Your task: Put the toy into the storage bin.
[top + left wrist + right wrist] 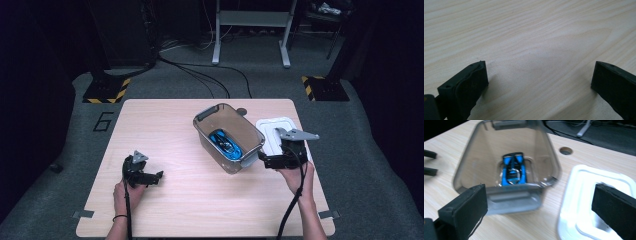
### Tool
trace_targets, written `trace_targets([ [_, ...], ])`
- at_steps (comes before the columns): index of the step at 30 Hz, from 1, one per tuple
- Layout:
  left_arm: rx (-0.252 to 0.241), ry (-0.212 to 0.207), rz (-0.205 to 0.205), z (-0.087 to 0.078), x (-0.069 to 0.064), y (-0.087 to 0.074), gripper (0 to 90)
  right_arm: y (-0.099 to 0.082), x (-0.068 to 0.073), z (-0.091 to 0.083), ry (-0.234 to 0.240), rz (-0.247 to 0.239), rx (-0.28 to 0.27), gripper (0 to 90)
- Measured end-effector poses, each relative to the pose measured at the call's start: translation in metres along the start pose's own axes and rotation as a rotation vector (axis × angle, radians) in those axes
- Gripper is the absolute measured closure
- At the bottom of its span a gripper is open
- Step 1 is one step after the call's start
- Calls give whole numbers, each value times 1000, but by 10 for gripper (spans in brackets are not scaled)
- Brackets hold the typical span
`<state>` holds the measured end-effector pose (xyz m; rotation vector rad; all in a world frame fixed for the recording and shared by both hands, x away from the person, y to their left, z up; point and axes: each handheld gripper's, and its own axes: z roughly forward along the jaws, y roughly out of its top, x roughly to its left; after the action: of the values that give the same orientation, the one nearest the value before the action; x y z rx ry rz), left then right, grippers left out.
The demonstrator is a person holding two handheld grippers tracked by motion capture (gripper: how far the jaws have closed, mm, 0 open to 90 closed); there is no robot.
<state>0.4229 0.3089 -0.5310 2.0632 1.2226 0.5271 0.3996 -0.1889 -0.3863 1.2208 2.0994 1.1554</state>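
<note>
Blue toy car (513,170) lying in the clear bin (474,157), just ahead of the right gripper (537,205), jaws spread wide and empty. White lid (584,195) flat beside, under the right-hand jaw, ready for closing. Left gripper (539,82) parked wide over bare tabletop (529,30). Nothing blocking.

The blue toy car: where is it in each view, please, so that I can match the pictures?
High view: the blue toy car lies inside the clear box, centre of the table.
Left gripper view: bare wooden table between the open fingers; the car is not in it.
Right gripper view: upper centre, on the box floor.
Shared landmark: the white lid beside the box.
</note>
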Motion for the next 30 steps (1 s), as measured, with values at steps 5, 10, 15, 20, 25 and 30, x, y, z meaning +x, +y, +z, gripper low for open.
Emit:
trace_targets([
  [5, 0, 0, 0, 0, 0, 0, 5, -11, -22, -8, -52, 32, 16, 0],
  [10, 0, 0, 0, 0, 0, 0, 6, -26, -43, -3, -103, 60, 59, 0],
  [15, 1, 1, 0, 0, 0, 0, 5, -40, -61, 12, -133, 97, 110, 0],
  [20, 1, 1, 0, 0, 0, 0, 5, -50, -76, 30, -144, 136, 151, 5],
  [25, 1, 1, -1, 0, 0, 0, 5, -52, -85, 47, -158, 163, 164, 16],
  [30, 1, 1, -1, 0, 0, 0, 5, -50, -94, 68, -183, 176, 187, 8],
])
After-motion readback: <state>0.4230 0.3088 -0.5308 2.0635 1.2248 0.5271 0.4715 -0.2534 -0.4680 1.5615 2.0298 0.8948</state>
